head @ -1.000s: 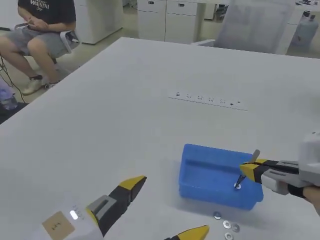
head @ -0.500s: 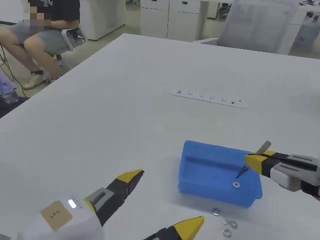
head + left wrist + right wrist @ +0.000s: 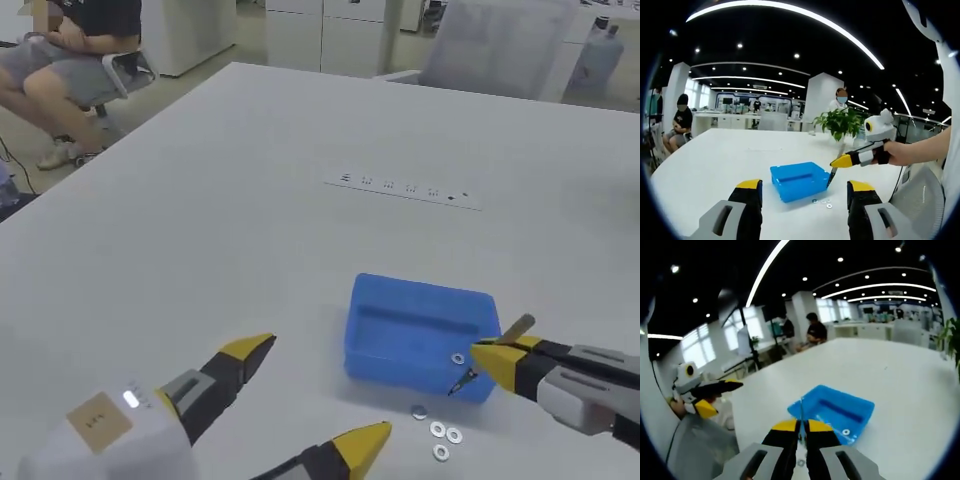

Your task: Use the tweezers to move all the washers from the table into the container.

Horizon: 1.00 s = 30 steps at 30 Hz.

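The right gripper (image 3: 493, 356) had its jaws clenched on the tweezers (image 3: 464, 380), which slanted down from the yellow tips toward the near right corner of the blue container (image 3: 400, 325). Whether the tweezers' points touched the container's wall could not be told, and they carried nothing that could be made out. In the right gripper view the two jaws stood pressed together with the thin tool running forward between them.

One washer (image 3: 458, 358) lay inside the container, close to its near right corner. Four more washers (image 3: 438, 429) lay loose on the white counter (image 3: 250, 200) just in front of the container, one near its front wall and three clustered a little nearer the camera.

The left gripper (image 3: 308, 395) hung over the counter to the near left of the container, well apart from it, its jaws released and spread wide with nothing between them. In the left gripper view a hand (image 3: 892, 152) gripped the right gripper beyond the container.

A row of small dark marks (image 3: 400, 190) crossed the counter farther back. A person (image 3: 70, 45) sat on a chair beyond the counter's far left edge.
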Motion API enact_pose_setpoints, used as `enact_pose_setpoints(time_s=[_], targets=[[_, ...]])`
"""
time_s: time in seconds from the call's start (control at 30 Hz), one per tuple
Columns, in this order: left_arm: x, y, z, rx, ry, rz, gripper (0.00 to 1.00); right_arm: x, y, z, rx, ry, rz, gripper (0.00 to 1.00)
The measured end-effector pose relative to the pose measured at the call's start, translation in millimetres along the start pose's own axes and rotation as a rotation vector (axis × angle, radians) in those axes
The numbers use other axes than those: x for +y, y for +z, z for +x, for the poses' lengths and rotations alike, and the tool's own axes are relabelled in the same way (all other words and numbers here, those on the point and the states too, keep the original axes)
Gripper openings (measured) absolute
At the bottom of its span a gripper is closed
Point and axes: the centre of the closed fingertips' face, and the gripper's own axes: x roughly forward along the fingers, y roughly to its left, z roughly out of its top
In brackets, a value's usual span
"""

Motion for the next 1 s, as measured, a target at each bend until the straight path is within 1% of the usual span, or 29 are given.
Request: enact_pose_setpoints(time_s=[0.1,0.2,0.27,0.37,0.43,0.53,0.73,0.87,0.97,1.0], targets=[[0.1,-0.8,0.0,0.003,-0.001,0.0,0.69,-3.0,-12.2,7.6,0.022,-0.005,0.015,0.02],[-0.3,-1.3,0.0,0.007,0.0,0.006,0.69,-4.1,-15.0,13.8,0.015,-0.001,0.031,0.02],[-0.5,-1.6,0.0,0.008,0.0,0.007,0.68,-4.1,-16.2,20.4,0.019,0.002,0.012,0.02],[-0.2,-2.8,0.0,0.015,0.001,0.01,0.68,-3.8,-19.2,29.4,0.033,0.013,-0.039,0.02],[-0.4,-3.3,0.1,0.018,0.0,0.012,0.68,-2.6,-23.5,35.9,0.052,0.031,-0.057,0.02],[-1.0,-3.5,0.2,0.021,0.0,0.016,0.68,-5.6,-28.6,42.7,0.083,0.034,-0.086,0.02],[0.4,-4.7,-0.4,0.026,0.006,0.019,0.67,-1.9,-30.8,45.4,0.103,0.046,-0.095,0.02],[-0.8,-4.3,-0.2,0.025,0.001,0.021,0.67,-2.2,-31.3,45.6,0.106,0.057,-0.084,0.02],[-0.6,-5.3,-0.1,0.031,0.002,0.021,0.67,2.7,-33.7,45.2,0.125,0.067,-0.108,0.02],[-0.9,-5.0,0.0,0.03,0.0,0.02,0.67,3.4,-32.6,44.8,0.119,0.07,-0.106,0.02]])
